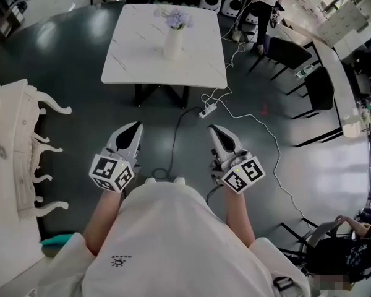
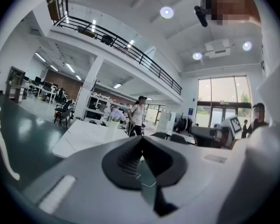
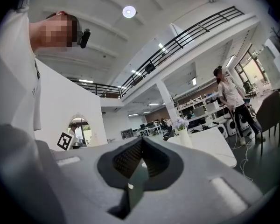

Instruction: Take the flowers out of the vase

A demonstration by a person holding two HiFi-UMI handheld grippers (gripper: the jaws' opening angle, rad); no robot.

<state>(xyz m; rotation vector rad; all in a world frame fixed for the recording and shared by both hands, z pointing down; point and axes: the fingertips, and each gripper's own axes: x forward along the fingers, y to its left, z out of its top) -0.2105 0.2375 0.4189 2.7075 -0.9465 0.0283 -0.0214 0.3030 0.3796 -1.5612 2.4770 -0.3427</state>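
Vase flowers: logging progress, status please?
Left tool shut, empty; right tool shut, empty. Flowers in vase on table, out ahead. Power strip and cable on floor between.

Ahead of the grey fingers [image 1: 135, 133]: pale purple flowers [image 1: 178, 19], white vase [image 1: 173, 44], white table [image 1: 136, 57] with faint grey veins, dark grey floor [image 1: 68, 60]. Behind them, black-and-white patterned marker cubes [image 1: 112, 173].

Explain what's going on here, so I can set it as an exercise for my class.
A person holds a two-jaw gripper in each hand. The left gripper and the right gripper are both empty, with their jaws together, and point roughly level toward a white table some way ahead. On it stands a white vase with pale purple flowers in it, untouched. The person has not yet reached the table, so the task has not really begun.
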